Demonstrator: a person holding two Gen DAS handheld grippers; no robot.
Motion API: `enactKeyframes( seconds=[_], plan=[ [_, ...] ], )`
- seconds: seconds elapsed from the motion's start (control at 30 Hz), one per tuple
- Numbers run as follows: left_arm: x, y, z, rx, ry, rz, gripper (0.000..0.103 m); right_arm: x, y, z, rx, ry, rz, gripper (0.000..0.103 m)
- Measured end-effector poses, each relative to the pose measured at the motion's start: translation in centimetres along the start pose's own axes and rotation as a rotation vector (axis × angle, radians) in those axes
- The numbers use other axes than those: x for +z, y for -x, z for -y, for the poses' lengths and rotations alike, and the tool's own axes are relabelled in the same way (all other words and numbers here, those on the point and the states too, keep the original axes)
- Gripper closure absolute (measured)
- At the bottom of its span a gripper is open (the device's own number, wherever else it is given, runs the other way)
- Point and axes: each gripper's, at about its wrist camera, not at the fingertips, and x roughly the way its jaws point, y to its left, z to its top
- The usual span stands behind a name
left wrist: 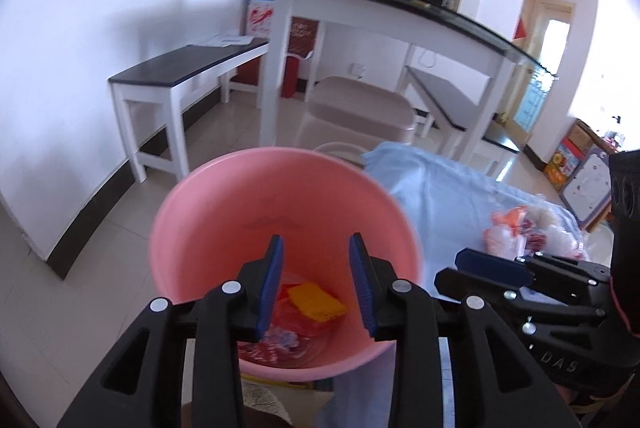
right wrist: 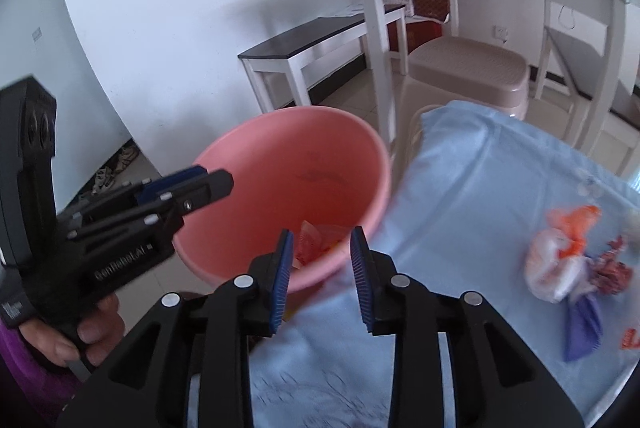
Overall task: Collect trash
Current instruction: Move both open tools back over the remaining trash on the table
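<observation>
While both claws are standing spread and empty, the pink bucket (left wrist: 208,228) is sitting beside the blue-clothed table (left wrist: 440,195), holding red and yellow wrappers (left wrist: 312,302) at its bottom. The left gripper (left wrist: 316,284) is hanging over its mouth, the right gripper (right wrist: 322,280) near its rim. More crumpled wrappers (right wrist: 560,268) are lying on the cloth, well apart to the right.

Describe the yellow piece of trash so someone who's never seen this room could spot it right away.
Find the pink bucket beside the blue-covered table. At its bottom lies a heap of wrappers, mostly red and clear. The yellow piece lies on top, a flat, roughly rectangular sheet, the only solid yellow thing there.
</observation>
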Motion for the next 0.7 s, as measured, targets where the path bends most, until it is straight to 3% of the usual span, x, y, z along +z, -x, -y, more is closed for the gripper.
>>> enactKeyframes(
  seconds=[0.27, 0.53, 0.63, 0.7],
  plan=[
    [-0.1, 1.1, 5.5, -0.097, -0.087, 0.019, 0.07, -3.0, 5.8, 3.2, -0.104, -0.01, 0.036, 0.073],
    [-1.1, 0.6, 11.3, -0.198, -0.132, -0.011, 0.07, -7.1, 12.4, 9.9, -0.266, -0.123, 0.078, 0.073],
    [-1.7, 0.0, 13.5, -0.224, -0.164, -0.034, 0.07, -8.5, 14.1, 12.0, -0.307, -0.167, 0.088, 0.062],
    [-1.8, -0.5, 15.0, -0.24, -0.186, -0.047, 0.07, -9.6, 15.2, 13.4, -0.336, -0.197, 0.098, 0.061]
  ],
)
